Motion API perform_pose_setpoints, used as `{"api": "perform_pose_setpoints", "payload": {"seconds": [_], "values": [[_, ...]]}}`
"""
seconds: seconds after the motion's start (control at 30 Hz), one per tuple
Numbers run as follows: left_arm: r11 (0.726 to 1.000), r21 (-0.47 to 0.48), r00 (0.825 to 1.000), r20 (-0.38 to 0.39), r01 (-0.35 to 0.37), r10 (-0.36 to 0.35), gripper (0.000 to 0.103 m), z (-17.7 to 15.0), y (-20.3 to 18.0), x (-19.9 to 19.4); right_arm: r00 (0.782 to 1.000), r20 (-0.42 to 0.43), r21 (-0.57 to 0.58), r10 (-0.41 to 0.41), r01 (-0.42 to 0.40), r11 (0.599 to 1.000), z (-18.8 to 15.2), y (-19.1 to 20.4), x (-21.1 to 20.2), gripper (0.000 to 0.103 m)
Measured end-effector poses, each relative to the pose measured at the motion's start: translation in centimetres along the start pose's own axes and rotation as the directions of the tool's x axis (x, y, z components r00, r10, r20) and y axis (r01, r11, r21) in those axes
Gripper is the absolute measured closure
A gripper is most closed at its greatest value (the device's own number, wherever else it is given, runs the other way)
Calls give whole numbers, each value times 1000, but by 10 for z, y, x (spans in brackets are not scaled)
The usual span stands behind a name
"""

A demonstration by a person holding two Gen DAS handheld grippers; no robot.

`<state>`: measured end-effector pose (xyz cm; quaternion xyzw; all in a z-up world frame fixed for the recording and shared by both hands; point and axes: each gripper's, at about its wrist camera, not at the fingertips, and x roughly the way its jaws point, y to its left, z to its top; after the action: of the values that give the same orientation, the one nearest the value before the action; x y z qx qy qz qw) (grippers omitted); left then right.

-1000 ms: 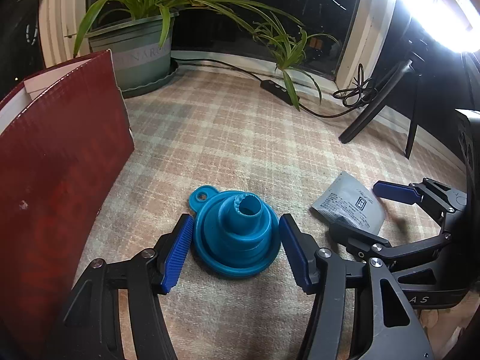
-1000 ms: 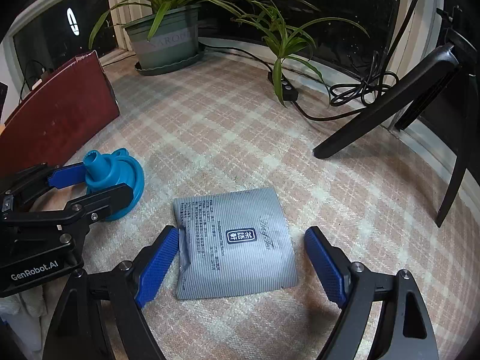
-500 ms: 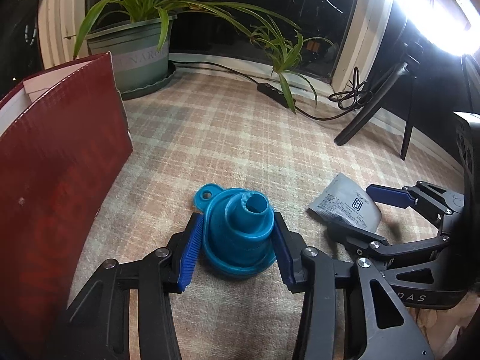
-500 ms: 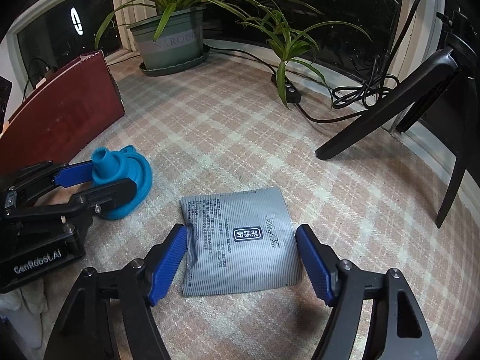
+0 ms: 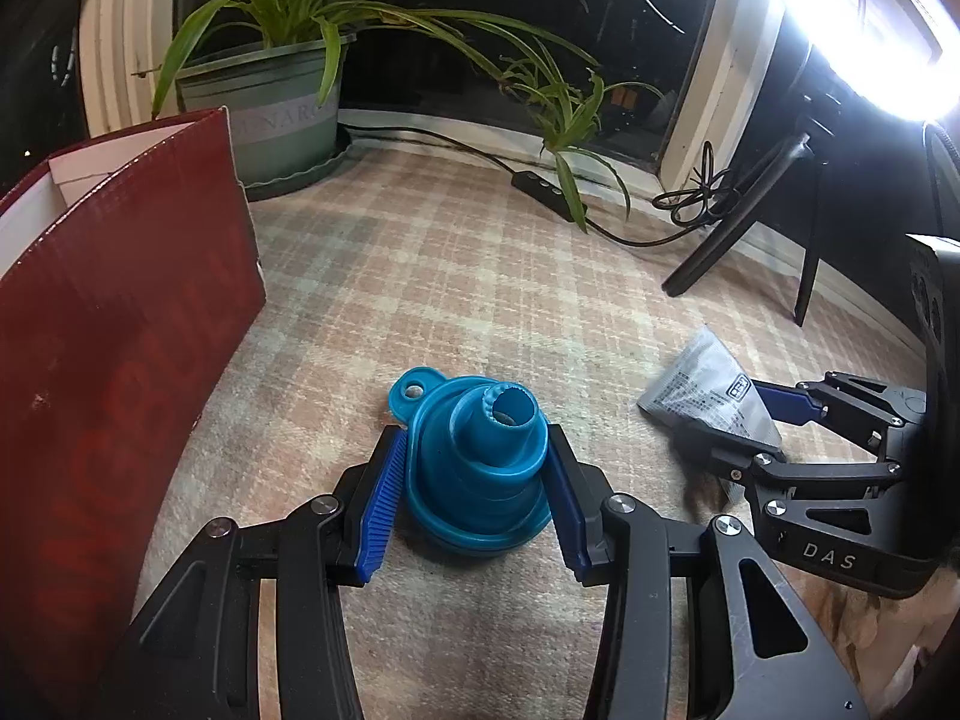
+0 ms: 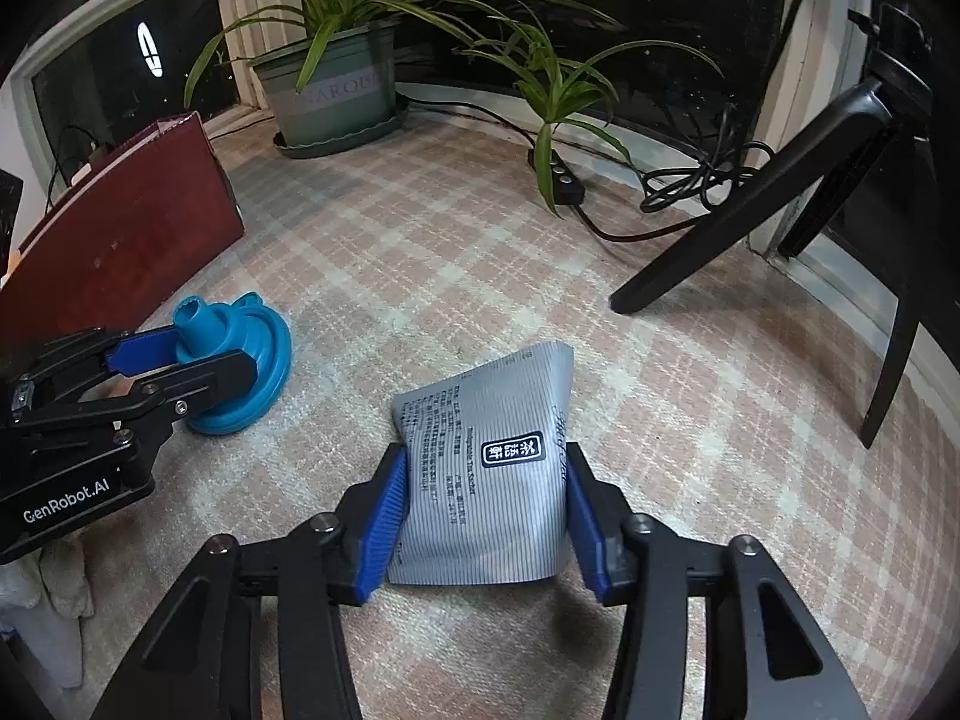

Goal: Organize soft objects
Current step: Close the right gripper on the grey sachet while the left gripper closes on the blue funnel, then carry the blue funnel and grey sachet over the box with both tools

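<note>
A teal-blue funnel (image 5: 480, 468) and a grey pinstriped packet (image 6: 486, 474) with black print lie on a pink-and-cream plaid cloth (image 5: 480, 276). The box (image 5: 114, 324) is dark red; the plant pot (image 5: 270, 102) grey-green.

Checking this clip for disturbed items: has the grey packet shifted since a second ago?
Yes. The packet lay flat; now the right tool, which has just been closing, squeezes its sides, so it buckles and its far edge lifts toward the chair leg.

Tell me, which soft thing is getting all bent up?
The grey packet, squeezed and buckling upward between the right gripper. The blue funnel keeps its round shape.
</note>
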<state>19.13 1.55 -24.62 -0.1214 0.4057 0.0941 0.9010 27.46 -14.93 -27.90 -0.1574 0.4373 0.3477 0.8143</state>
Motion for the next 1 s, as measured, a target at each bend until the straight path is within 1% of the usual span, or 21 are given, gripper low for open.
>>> {"api": "perform_pose_setpoints", "payload": {"seconds": [0.37,0.67,0.83,1.0], "values": [[1000,-9,1000,21,22,-22,59,1,0,-13,1000,14,3,3,-3,1000,-4,2,-13,60],[999,-10,998,51,46,-45,59,8,-1,-35,999,52,-14,0,0,1000,6,9,-36,63],[998,-24,997,62,54,-53,59,14,5,-56,994,97,-34,41,-38,999,21,24,-52,63],[999,-31,996,86,35,-32,59,27,22,-87,982,151,-73,113,-103,992,49,47,-66,63]]}}
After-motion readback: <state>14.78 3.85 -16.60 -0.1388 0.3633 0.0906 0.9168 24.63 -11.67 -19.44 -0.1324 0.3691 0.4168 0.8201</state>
